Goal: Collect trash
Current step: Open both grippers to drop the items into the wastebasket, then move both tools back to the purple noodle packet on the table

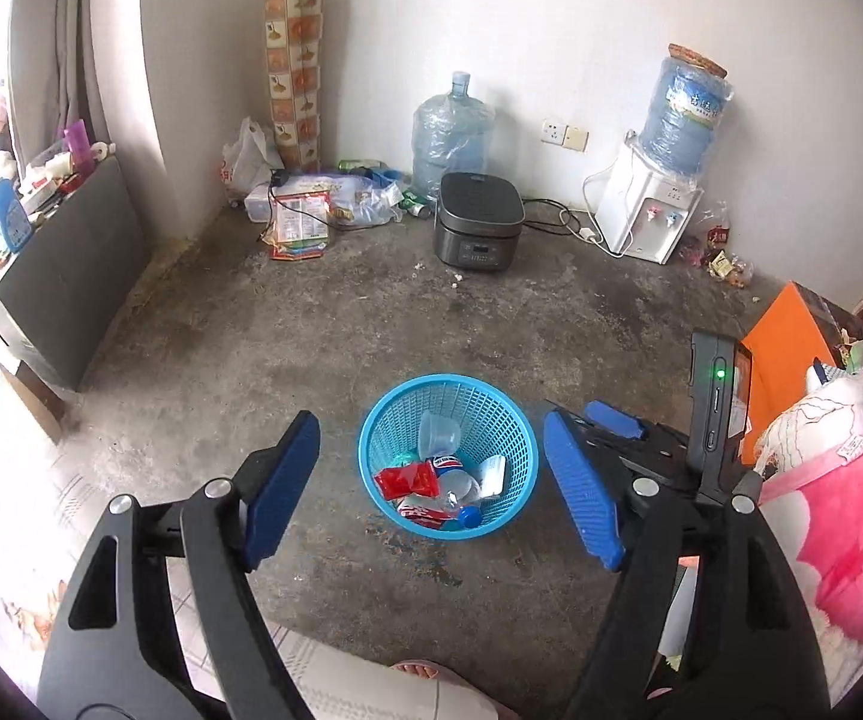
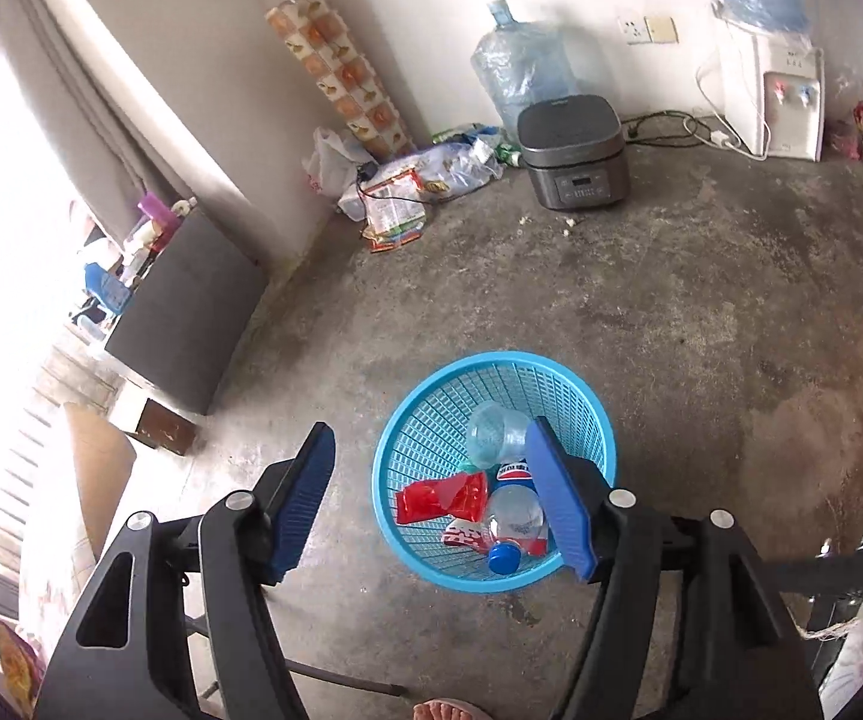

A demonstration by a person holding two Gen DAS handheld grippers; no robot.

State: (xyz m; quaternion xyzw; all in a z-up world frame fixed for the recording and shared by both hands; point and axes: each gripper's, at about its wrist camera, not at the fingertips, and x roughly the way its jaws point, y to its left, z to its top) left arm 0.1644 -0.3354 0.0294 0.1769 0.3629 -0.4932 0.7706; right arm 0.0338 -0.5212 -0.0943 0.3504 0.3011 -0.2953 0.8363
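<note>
Both the left gripper (image 1: 431,486) and the right gripper (image 2: 437,498) gaped wide and empty above the blue mesh basket (image 1: 383,420); only the left view caught an orange box (image 1: 785,354).

Left gripper (image 1: 431,486) above a concrete floor (image 1: 323,324), jaws wide apart and empty. Below stands a blue mesh basket (image 1: 383,420) holding a clear cup (image 1: 438,433), a red wrapper (image 1: 408,478) and a plastic bottle (image 1: 458,495). Right gripper (image 1: 617,420) is partly visible alongside.

Plastic mesh basket (image 1: 515,420); clear glossy plastic bottle (image 2: 515,516); rough concrete floor (image 1: 311,360).
</note>
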